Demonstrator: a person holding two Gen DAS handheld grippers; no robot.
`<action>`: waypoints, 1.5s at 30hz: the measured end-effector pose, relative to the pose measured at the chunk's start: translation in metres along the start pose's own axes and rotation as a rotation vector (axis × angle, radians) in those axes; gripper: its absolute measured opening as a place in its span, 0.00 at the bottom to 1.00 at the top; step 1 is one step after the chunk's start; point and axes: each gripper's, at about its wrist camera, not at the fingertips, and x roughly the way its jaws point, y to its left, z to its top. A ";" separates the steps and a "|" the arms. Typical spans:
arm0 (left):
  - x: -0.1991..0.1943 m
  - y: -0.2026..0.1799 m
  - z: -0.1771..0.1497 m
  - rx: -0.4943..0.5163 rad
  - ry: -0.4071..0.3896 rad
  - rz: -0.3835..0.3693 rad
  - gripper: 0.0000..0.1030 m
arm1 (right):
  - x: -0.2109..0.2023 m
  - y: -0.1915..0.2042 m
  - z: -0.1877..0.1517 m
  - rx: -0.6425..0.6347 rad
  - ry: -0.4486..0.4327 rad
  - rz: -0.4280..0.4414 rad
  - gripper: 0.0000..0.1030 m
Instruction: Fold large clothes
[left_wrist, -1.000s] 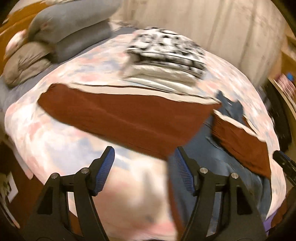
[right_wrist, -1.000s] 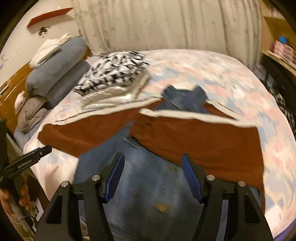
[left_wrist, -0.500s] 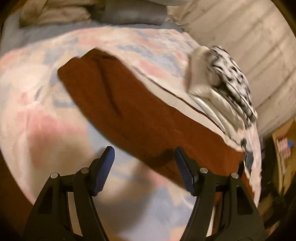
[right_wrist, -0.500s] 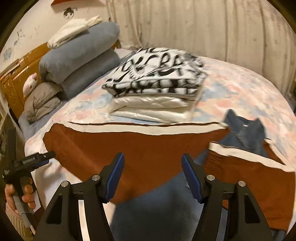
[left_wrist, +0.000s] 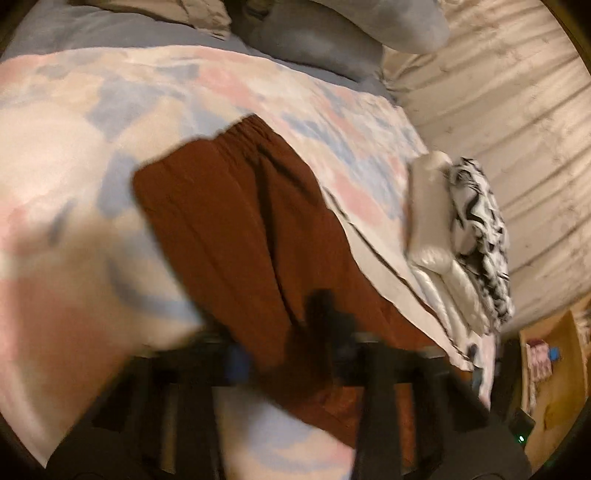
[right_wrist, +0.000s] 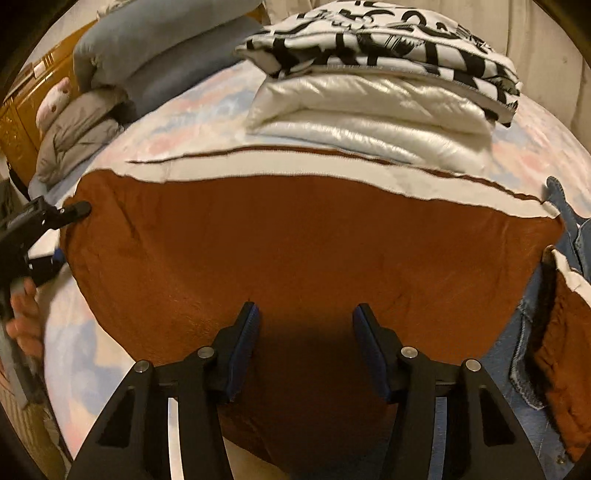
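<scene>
A large rust-brown garment (right_wrist: 295, 240) with a white far edge lies spread on the bed. In the left wrist view its elastic end (left_wrist: 229, 221) points away from me. My left gripper (left_wrist: 288, 354) is blurred and its jaws are closing with the garment's near edge between them. The right wrist view shows that left gripper (right_wrist: 70, 229) at the garment's left corner, held by a hand (right_wrist: 22, 306). My right gripper (right_wrist: 304, 314) hangs low over the middle of the cloth. Its jaws are closing, still apart, with the cloth under them and nothing pinched.
A stack of folded clothes (right_wrist: 369, 110), black-and-white on top of shiny white, sits just behind the garment. Blue jeans (right_wrist: 517, 350) and another brown piece (right_wrist: 557, 369) lie to the right. Pillows (right_wrist: 155, 48) are piled at the headboard. A curtain (left_wrist: 498, 110) hangs beyond the bed.
Both grippers have dropped closer to the brown garment. The left swung to its left end and its jaws narrowed around the edge. The right moved left off the jeans.
</scene>
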 end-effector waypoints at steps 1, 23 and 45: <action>-0.001 -0.002 0.000 0.004 -0.006 0.017 0.07 | 0.002 -0.002 0.000 0.010 0.001 0.007 0.53; -0.115 -0.339 -0.178 0.708 -0.057 -0.176 0.02 | -0.164 -0.157 -0.052 0.291 -0.181 -0.015 0.53; 0.027 -0.425 -0.447 1.046 0.280 -0.069 0.05 | -0.233 -0.370 -0.214 0.598 -0.171 -0.185 0.53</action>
